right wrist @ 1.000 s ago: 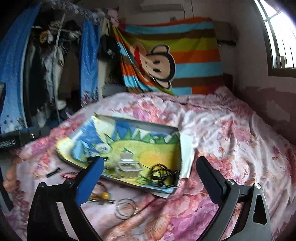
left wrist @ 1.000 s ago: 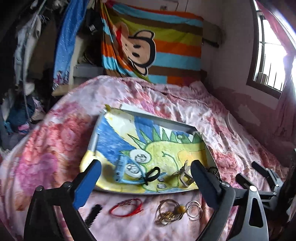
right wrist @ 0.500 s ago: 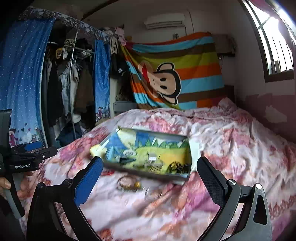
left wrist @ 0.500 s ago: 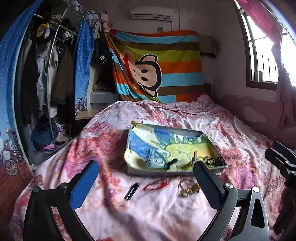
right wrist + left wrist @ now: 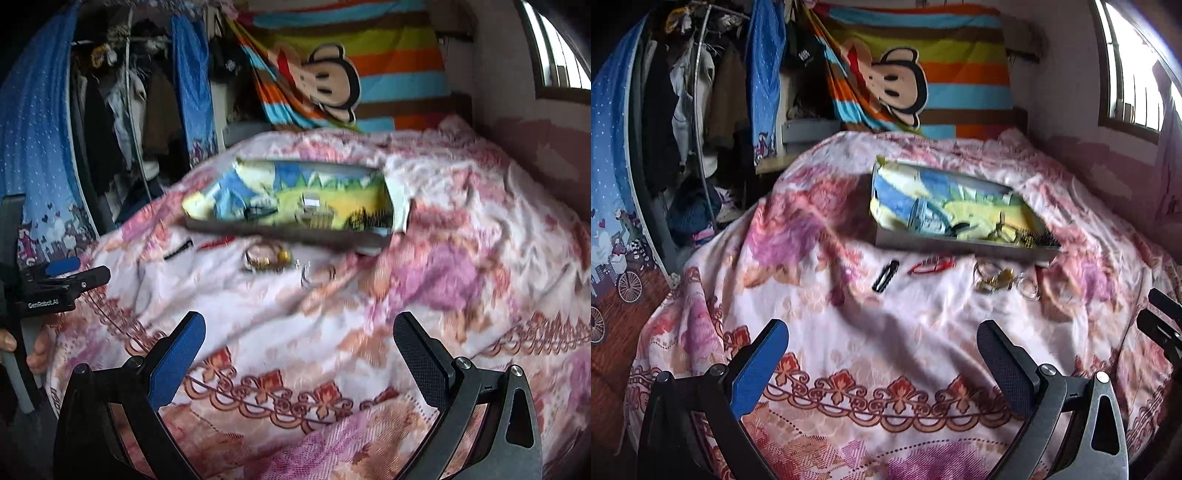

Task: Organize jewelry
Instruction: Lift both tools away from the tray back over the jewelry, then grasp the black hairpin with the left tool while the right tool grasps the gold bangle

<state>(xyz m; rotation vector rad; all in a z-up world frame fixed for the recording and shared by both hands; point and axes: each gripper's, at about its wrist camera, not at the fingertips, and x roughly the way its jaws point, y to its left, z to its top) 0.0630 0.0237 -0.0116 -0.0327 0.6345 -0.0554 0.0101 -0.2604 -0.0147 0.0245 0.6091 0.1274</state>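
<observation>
Jewelry is split between the tray (image 5: pixel 960 247) and the bedspread (image 5: pixel 886 332) in front of it: inside the tray with the cartoon dinosaur liner I can make out a light blue piece (image 5: pixel 923 219) and some dark beads (image 5: pixel 1043 240) at the right end, though it's all pretty blurry. On the quilt just in front of the tray there's a black hair clip (image 5: pixel 885 276), a red bangle (image 5: pixel 932 266), a gold tangle of bracelets (image 5: pixel 993 278) and a couple of silver rings (image 5: pixel 1028 288). My left gripper (image 5: pixel 882 365) is hanging over the near edge of the bed, jaws spread wide, nothing in them; same deal with my right gripper (image 5: pixel 299 354), wide apart and holding nothing. Both are well back from the tray. The surface is a pink floral bedspread, rumpled. Room-wise: striped monkey blanket (image 5: pixel 923 74) on the back wall, clothes rack (image 5: pixel 683 92) on the left, window (image 5: pixel 1134 74) on the right.
</observation>
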